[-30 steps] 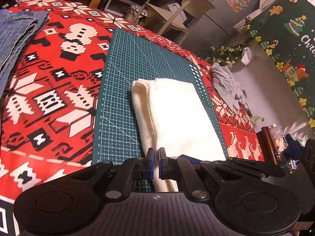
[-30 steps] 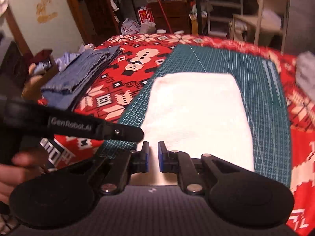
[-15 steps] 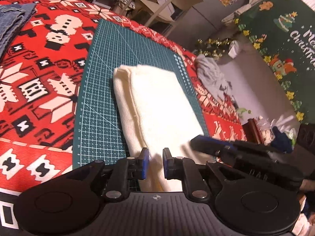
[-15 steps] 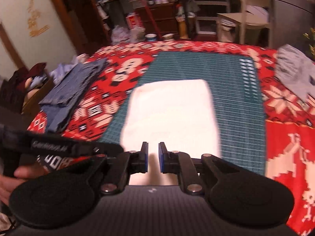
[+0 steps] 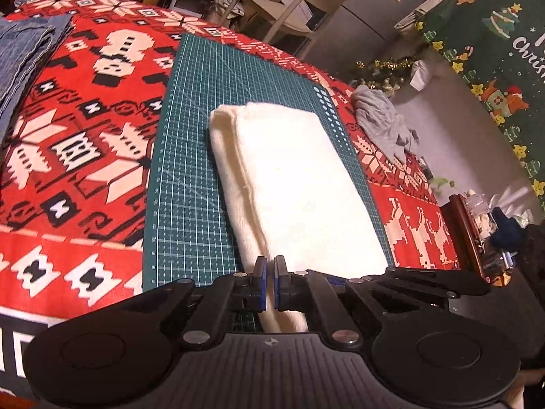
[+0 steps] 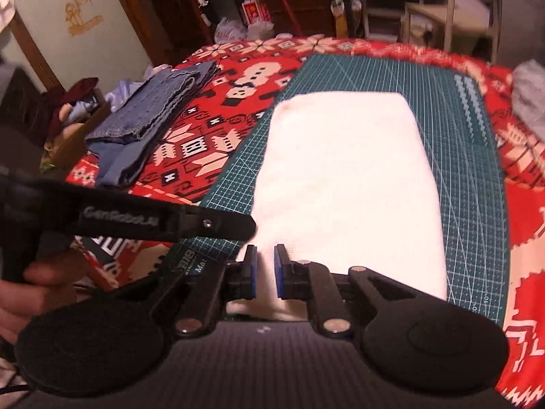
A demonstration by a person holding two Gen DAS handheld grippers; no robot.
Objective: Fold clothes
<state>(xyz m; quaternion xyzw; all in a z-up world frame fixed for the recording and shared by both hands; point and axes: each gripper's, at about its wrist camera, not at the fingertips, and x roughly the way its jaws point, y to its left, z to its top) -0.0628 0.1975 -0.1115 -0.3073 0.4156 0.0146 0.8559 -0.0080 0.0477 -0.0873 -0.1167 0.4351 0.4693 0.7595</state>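
Observation:
A cream garment [image 5: 299, 184], folded into a long rectangle, lies on the green cutting mat [image 5: 190, 136]. My left gripper [image 5: 270, 283] sits at the garment's near left corner, its blue pads almost together with a strip of cream cloth pinched between them. In the right wrist view the same garment [image 6: 347, 177] fills the mat [image 6: 470, 156]. My right gripper [image 6: 265, 272] stands over its near edge with a narrow gap full of white cloth. The left gripper's black body [image 6: 170, 221] and a hand [image 6: 34, 283] show at the left there.
Folded blue jeans [image 6: 153, 109] lie on the red patterned tablecloth [image 5: 85, 119] at the far left. A crumpled grey garment [image 5: 385, 126] hangs at the table's right edge. A pale chair [image 5: 306, 3] and cluttered furniture stand behind the table.
Half a second ago the left pads stood wider apart; they have drawn together again on the cloth. Both cameras pulled back and then returned close to the garment's near edge.

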